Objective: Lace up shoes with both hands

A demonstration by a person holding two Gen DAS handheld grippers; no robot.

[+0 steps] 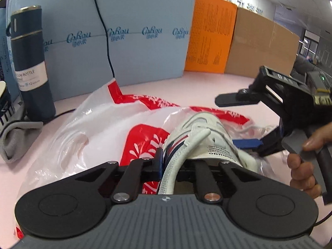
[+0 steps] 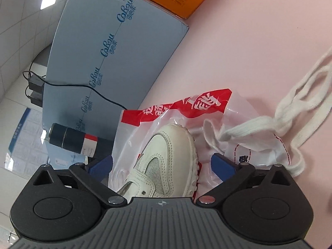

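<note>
Left gripper (image 1: 178,166) fingers clamped on white leather sneaker (image 1: 199,143) collar; right gripper (image 2: 161,164) fingers spread. Step: pre-lacing. Next: right grabs loose white flat shoelace (image 2: 269,122).

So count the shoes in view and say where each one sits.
1. The white shoe lies on the red-and-white plastic bag, its heel collar between the left gripper fingers. A second may be hidden.

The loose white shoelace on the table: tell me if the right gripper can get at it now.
Probably yes. The right gripper is open, straddling the shoe. The shoelace lies uncovered on the pink table just off its right finger, partly over the plastic bag; nothing blocks it.
</note>
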